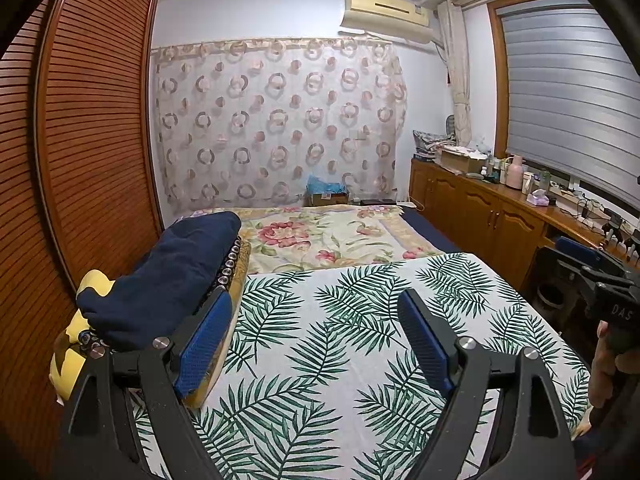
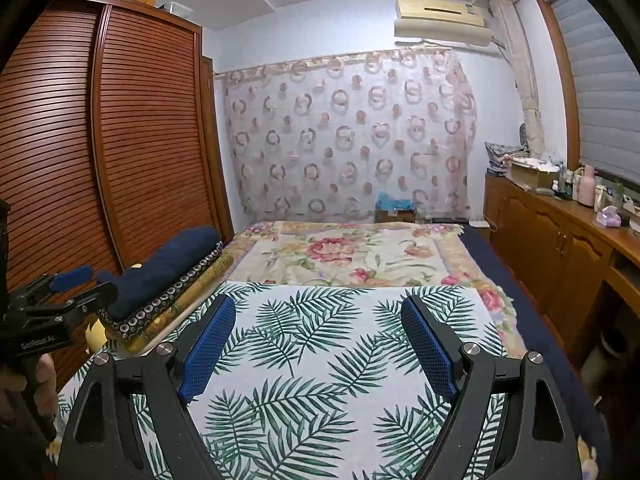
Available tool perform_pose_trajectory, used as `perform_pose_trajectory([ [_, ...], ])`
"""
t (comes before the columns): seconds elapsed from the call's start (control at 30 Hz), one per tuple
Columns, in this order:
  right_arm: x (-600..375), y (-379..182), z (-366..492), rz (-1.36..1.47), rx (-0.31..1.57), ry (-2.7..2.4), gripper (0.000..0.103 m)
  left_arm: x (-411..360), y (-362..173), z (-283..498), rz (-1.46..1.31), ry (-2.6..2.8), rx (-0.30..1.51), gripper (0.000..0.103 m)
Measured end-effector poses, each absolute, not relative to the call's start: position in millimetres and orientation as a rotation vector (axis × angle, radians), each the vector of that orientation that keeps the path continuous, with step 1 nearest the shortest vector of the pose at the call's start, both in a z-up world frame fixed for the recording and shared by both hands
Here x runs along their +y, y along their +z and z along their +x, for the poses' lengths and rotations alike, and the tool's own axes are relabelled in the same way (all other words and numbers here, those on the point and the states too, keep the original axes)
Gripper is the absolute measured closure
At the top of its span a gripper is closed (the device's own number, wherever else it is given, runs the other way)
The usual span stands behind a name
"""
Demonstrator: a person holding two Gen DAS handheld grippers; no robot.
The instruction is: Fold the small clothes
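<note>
Now both empty: left gripper [image 1: 316, 344] and right gripper [image 2: 320, 344] spread wide above leaf-print cloth [image 1: 360, 320] on bed [image 2: 360, 252]; folded clothes pile [image 1: 168, 280] at left edge.

White "DAS" letters, cut off at frame edge, on black plastic body of right gripper [image 1: 618, 312] seen from left wrist cam; rest of word out of view; white print approx. "GenRobot.AI" on black plastic body of left gripper [image 2: 38, 344] seen from right wrist cam, small & blurry, spelling not certain; label on cream wall-mounted air conditioner [image 1: 418, 10] too small to read; no other legible text.
</note>
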State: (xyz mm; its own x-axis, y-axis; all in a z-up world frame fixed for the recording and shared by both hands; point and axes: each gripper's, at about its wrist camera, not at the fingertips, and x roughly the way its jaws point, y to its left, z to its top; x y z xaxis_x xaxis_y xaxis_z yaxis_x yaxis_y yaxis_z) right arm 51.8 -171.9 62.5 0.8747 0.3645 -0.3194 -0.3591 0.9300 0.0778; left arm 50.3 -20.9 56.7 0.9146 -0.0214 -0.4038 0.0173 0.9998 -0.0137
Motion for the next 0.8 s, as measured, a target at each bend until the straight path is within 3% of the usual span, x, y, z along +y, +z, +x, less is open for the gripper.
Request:
perform_pose_trajectory([
  [0.8,-176.8,62.9,47.3,0.014,0.334,0.374,0.017,-22.7,60.2,47.0,-0.013,-0.021,0.413,0.018],
])
